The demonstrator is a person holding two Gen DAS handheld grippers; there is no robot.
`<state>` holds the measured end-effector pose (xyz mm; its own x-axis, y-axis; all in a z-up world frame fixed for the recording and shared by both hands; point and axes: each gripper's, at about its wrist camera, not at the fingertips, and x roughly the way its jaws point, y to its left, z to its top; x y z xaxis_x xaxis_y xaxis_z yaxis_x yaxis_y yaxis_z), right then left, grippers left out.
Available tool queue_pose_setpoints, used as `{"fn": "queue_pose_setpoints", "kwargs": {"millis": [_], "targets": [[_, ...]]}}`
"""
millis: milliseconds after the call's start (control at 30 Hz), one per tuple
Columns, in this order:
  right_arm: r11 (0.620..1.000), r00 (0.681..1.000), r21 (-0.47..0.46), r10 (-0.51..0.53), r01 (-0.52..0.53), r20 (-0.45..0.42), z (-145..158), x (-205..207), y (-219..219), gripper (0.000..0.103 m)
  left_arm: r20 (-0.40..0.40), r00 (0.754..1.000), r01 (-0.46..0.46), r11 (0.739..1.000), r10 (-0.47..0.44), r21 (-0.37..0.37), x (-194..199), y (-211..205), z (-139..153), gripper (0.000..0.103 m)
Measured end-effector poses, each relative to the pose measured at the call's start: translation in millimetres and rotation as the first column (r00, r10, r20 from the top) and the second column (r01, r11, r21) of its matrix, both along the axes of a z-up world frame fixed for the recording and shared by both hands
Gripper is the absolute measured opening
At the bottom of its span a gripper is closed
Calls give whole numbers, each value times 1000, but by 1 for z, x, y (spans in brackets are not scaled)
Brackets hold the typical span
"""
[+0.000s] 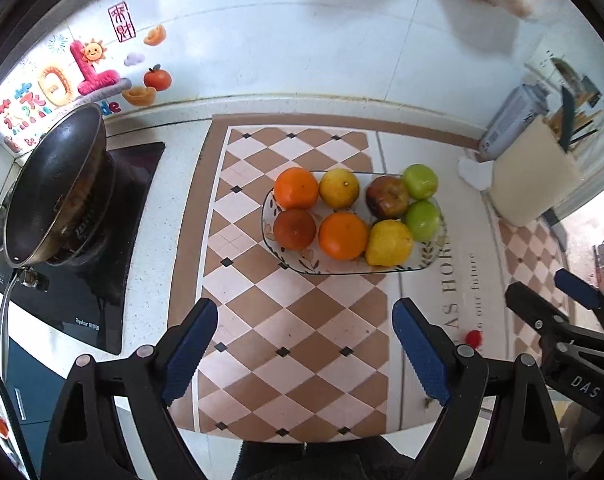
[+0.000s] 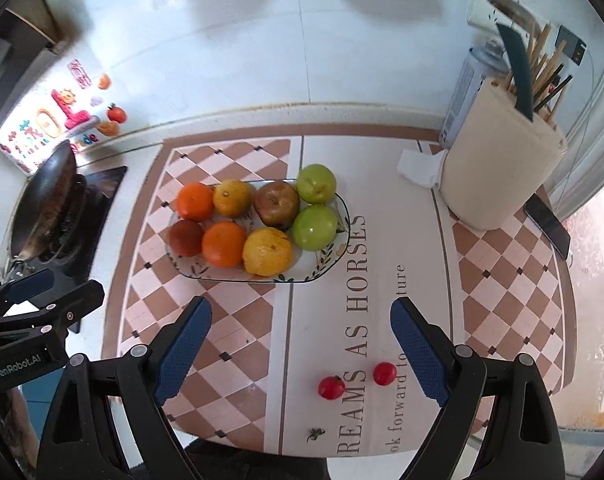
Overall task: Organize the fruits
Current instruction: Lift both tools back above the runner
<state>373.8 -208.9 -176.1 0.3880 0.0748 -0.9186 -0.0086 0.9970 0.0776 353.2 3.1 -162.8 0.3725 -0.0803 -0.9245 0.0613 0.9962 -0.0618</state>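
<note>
Fruits fill a rectangular glass plate at the middle of the kitchen counter, on a checkered mat that runs to the counter's front edge. On the plate, a yellow pear sits at the front beside two green apples on the right end, a brownish apple behind it, two oranges left of the pear, a yellow citrus at the back and a dark reddish fruit at the left end. A wok stands on the stove at the counter's left end; a cream utensil holder occupies the back right corner. Two small red fruits lie on the mat near the front edge, apart from the plate. The left gripper and right gripper hover above the front edge, each spread wide and holding nothing.
</note>
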Motion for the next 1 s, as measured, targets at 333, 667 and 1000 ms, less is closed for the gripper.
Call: {"fn": "queue_pose_setpoints", "kwargs": {"millis": [333,667,1000], "targets": [[999,997,38,7,-10,81,53,-32,4,93,77,997,4,1000,-4,-6,-31,-1,40,89],[998,994,67,-13,6,107,71,-53,-2,93,95,995,9,1000,-9,4,-52,-8,54,89],[976,996,213,-58,43,63,44,-46,-32,93,80,997,-8,998,3,69,-44,-18,46,93]]}}
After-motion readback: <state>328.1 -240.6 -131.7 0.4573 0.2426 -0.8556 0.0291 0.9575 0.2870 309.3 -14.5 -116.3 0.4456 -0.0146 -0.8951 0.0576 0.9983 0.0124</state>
